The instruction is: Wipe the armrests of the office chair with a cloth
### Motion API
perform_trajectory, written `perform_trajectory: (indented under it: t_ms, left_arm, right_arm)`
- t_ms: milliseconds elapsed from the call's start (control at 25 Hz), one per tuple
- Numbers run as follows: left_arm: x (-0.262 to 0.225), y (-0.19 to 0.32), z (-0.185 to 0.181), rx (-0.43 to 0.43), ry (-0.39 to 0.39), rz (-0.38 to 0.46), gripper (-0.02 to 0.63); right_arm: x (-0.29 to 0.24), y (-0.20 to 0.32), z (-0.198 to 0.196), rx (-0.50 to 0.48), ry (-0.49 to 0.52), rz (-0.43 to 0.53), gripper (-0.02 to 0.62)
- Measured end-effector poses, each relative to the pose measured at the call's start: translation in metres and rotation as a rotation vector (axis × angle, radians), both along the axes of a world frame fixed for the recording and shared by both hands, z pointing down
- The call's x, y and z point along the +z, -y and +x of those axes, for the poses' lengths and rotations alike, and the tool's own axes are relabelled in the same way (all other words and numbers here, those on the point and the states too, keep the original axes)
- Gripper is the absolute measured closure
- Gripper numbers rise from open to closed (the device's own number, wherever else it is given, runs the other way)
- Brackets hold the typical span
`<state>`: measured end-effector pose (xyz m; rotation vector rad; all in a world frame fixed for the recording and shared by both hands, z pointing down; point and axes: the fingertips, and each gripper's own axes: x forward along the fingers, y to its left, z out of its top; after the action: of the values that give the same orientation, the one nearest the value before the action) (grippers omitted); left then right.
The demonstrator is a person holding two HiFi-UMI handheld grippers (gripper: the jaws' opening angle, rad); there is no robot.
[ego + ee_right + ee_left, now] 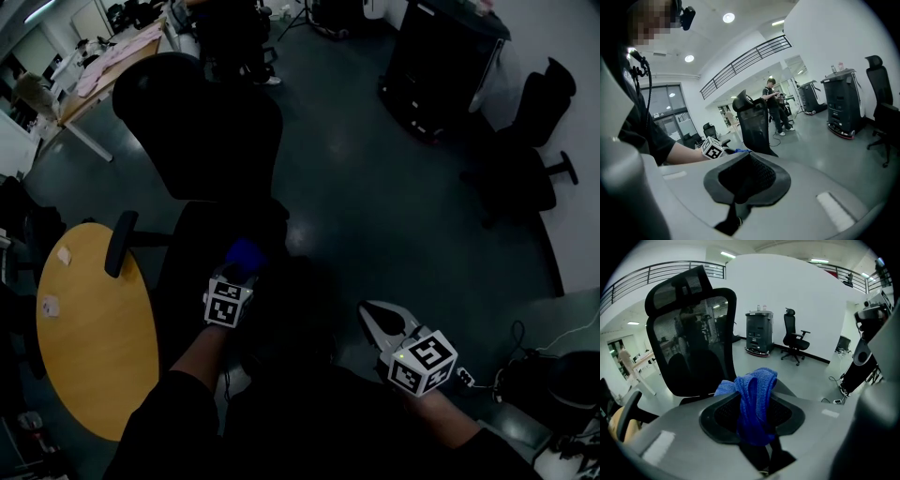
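Observation:
A black office chair (202, 141) stands in front of me; its left armrest (120, 242) sticks out over the round table. My left gripper (236, 274) hovers by the right side of the seat, shut on a blue cloth (246, 253). It is too dark there to make out the right armrest. In the left gripper view the cloth (754, 390) bunches up between the jaws of the left gripper (751, 423), facing the chair back (693, 343). My right gripper (380, 323) is held off to the right, shut and empty; its right gripper view (747, 176) shows nothing between the pads.
A round wooden table (89, 347) lies close on the left. A black cabinet (441, 66) and a second chair (530, 141) stand at the far right. Cables (553, 347) trail on the floor at the right. A person (773, 110) stands beyond the chair.

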<state>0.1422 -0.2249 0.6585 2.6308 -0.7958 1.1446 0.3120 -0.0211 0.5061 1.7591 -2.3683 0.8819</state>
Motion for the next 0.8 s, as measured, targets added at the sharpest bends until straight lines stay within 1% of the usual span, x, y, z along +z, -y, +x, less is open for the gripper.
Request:
perform_trajectory:
  t_ms: [280,560,680,800]
  left_arm:
    - [0.005,-0.036,-0.027,-0.016,0.009,-0.026,0.446]
    - [0.006,-0.065,-0.061,-0.063,0.001,-0.050,0.446]
    - [0.005,-0.079,-0.070,-0.086,0.000,-0.066,0.446]
    - [0.006,-0.093,-0.077,-0.087,0.003,-0.077,0.446]
  right_arm:
    - [-0.004,0.017,-0.017,-0.076,0.003,0.014,0.589]
    - [-0.008,0.036,-0.041,-0.148,0.006,0.038,0.589]
    - [-0.011,0.041,-0.051,-0.178,0.013,0.043,0.589]
    - [-0.012,0.045,-0.059,-0.204,0.017,0.050,0.590]
